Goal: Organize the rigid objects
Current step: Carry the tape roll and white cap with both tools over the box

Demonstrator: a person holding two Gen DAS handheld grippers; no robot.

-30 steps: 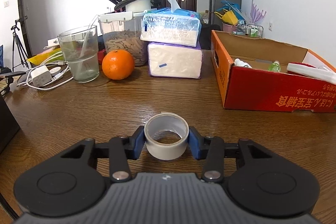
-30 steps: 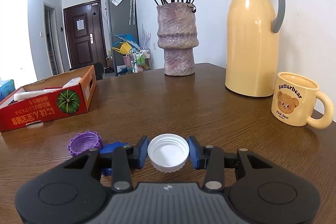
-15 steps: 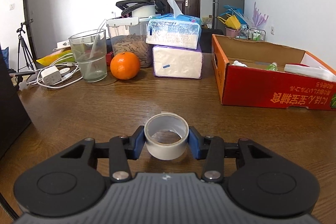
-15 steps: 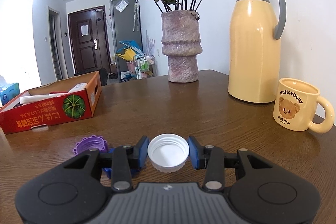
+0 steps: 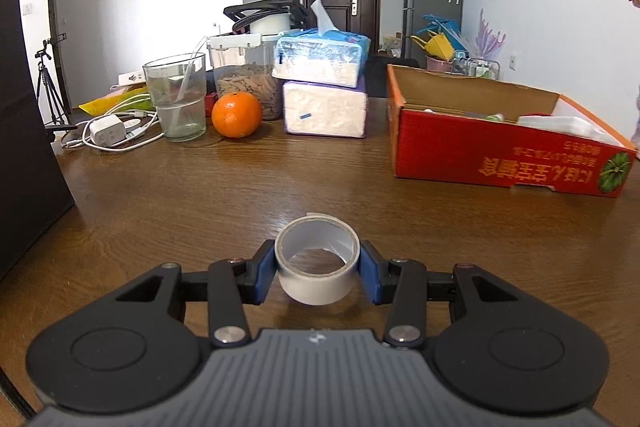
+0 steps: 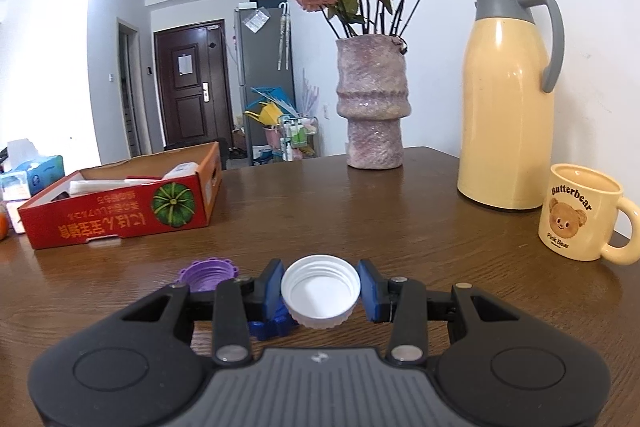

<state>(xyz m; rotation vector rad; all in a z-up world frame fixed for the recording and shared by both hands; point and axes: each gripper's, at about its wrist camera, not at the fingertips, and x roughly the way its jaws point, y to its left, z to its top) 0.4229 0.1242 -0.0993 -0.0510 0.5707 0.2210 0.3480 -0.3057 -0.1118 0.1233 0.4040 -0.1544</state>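
Note:
My left gripper (image 5: 318,269) is shut on a grey roll of tape (image 5: 316,281) and holds it just above the wooden table (image 5: 200,211). My right gripper (image 6: 320,293) is shut on a white bottle cap (image 6: 320,307), open side up. A purple cap (image 6: 208,273) lies on the table left of the right gripper, and a blue piece (image 6: 272,325) shows under its left finger. The open red cardboard box (image 5: 500,147) with items inside stands ahead right in the left view; it also shows in the right wrist view (image 6: 120,211) at the left.
In the left view an orange (image 5: 236,115), a glass (image 5: 176,99), a jar of nuts (image 5: 244,83), stacked tissue packs (image 5: 324,95) and a charger with cables (image 5: 108,131) stand at the back. In the right view a vase (image 6: 372,111), a yellow thermos (image 6: 508,99) and a bear mug (image 6: 580,215) stand.
Both grippers have pulled back and risen a little, each still holding its object. The box and back objects look farther away; the right view has tilted up.

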